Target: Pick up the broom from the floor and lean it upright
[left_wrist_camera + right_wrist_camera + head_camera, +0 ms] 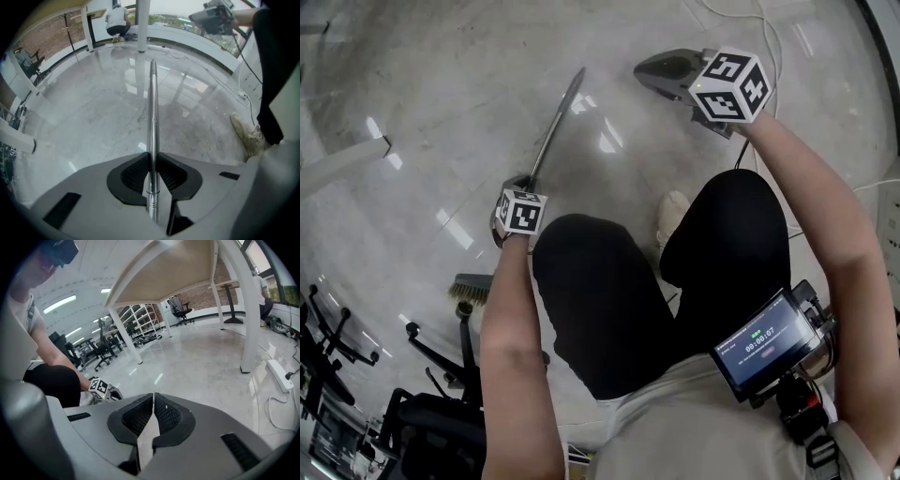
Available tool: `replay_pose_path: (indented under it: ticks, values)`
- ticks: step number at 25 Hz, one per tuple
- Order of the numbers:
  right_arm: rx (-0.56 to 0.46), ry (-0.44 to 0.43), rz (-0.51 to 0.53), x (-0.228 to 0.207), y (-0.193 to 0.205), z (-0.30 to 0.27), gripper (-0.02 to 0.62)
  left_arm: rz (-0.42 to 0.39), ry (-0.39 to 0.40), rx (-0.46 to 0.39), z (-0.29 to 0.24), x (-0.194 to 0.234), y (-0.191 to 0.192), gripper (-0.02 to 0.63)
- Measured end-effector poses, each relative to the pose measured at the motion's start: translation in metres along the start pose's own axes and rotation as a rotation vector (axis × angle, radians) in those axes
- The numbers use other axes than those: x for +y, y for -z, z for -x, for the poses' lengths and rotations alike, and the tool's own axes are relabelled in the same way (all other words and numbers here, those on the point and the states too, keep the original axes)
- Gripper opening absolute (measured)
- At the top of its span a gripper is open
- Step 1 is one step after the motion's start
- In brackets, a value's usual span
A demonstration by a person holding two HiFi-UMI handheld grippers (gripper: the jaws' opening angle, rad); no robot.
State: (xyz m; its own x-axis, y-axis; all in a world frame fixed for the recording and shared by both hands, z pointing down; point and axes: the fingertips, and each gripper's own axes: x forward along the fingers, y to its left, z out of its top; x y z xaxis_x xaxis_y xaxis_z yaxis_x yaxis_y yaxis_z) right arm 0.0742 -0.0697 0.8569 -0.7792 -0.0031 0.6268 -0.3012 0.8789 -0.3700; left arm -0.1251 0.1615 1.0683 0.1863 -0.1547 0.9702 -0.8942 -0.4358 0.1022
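— Where is our broom [555, 122]?
— Low at our left. Its bristle head [472, 292] sits by the floor [412, 122] beside our knee, and the metal handle [153, 103] runs away from us across the tiles.
— And our left gripper [152, 158]?
— It points steeply down, clamped on the handle near its lower part, with a pad pressing on each side.
— Our right gripper [153, 398]?
— We hold it further right, above the floor. Its jaws are closed together with nothing between them.
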Motion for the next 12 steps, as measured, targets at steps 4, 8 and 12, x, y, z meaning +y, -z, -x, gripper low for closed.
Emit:
replay_pose_path:
  ticks: [4,8,12]
  values:
    - [-0.037,0.018,-0.037,0.017,-0.013,0.025,0.02,-0.001,-0.042,-0.122,0.067,-0.005,-0.012,0.072]
    - [-0.069,0.014,-0.071,0.053,-0.04,0.056,0.02,-0.012,-0.087,-0.248,0.15,-0.013,-0.023,0.072]
    - [-0.11,-0.025,-0.131,0.104,-0.056,0.088,0.02,0.006,-0.141,-0.314,0.22,-0.027,-0.022,0.072]
